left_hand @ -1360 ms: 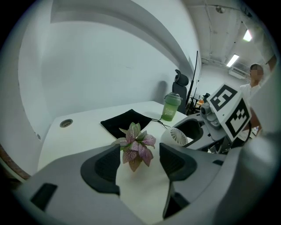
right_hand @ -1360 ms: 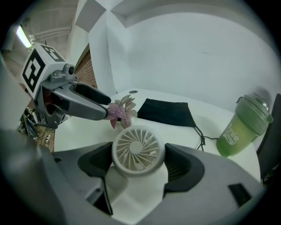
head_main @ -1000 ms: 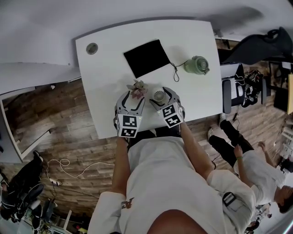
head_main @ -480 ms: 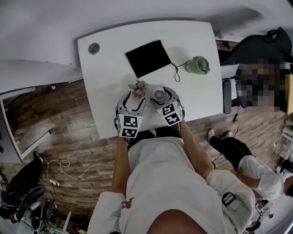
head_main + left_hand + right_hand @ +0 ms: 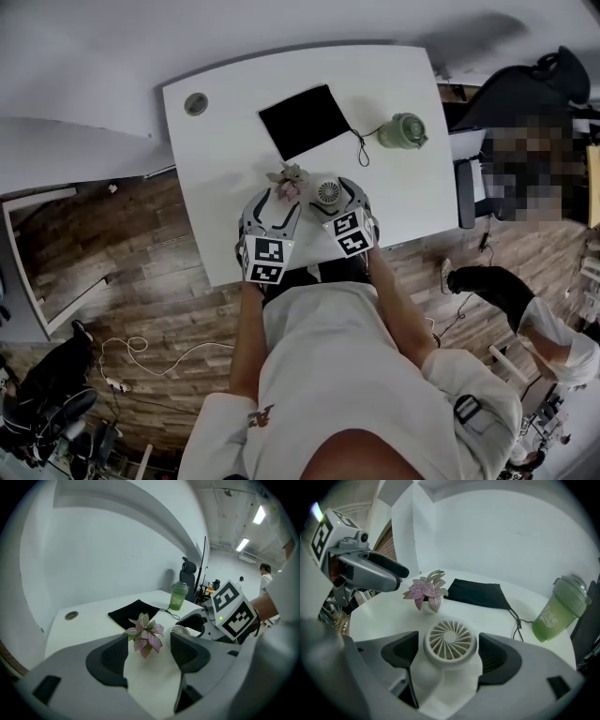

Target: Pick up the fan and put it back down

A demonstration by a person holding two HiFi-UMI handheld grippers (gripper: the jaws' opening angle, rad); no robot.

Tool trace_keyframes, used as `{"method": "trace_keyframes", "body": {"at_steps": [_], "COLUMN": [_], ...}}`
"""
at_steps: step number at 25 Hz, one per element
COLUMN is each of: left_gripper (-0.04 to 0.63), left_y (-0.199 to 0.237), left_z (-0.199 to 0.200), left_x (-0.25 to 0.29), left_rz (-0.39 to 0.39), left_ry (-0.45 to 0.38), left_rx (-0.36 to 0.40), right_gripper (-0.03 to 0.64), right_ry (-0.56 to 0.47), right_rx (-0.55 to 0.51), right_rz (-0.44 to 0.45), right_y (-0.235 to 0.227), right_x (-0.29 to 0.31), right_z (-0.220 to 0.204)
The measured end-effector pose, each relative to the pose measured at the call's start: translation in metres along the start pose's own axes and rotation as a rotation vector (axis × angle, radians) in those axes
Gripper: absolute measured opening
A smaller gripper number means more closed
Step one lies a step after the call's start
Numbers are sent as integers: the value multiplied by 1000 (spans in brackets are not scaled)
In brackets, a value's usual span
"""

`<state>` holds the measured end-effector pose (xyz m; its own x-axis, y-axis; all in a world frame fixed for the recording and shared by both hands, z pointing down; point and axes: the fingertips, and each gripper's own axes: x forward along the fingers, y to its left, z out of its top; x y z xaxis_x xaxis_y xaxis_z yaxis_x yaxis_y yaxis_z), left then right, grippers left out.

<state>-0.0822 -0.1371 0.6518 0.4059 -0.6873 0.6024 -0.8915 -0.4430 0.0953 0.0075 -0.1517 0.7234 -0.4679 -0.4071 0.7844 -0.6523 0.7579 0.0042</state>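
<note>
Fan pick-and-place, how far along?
Done: the right gripper is lined up and straddles the fan. In hand: no grip yet; its jaws stand apart with gaps either side, and the fan seems to sit on the table. Left: close, lift, set back down. The left gripper is open, facing the plant.
</note>
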Motion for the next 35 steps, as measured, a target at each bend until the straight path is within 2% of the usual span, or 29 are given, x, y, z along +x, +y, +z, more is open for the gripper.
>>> {"method": "trace_keyframes", "body": {"at_steps": [10,16,26,35], "left_gripper": [279,278,275,270], "left_y": [-1,0,-8,-18], "left_z": [10,43,107,154], "left_x": [-18,-36,-72,-110], "left_rz": [-21,-28,-55,-19], "left_ry": [-49,-142,-302,-407], "left_rx": [32,69,133,173], "right_gripper": [398,337,322,301], "right_ry": [-73,-222,-430,-542], "right_rx": [14,-5,-36,-59], "right_rz": [-115,-234,-360,-368], "right_y": [-4,-10,-5,-4], "right_x": [-32,-82,-175,-229], "right_z": [13,51,111,147]}}
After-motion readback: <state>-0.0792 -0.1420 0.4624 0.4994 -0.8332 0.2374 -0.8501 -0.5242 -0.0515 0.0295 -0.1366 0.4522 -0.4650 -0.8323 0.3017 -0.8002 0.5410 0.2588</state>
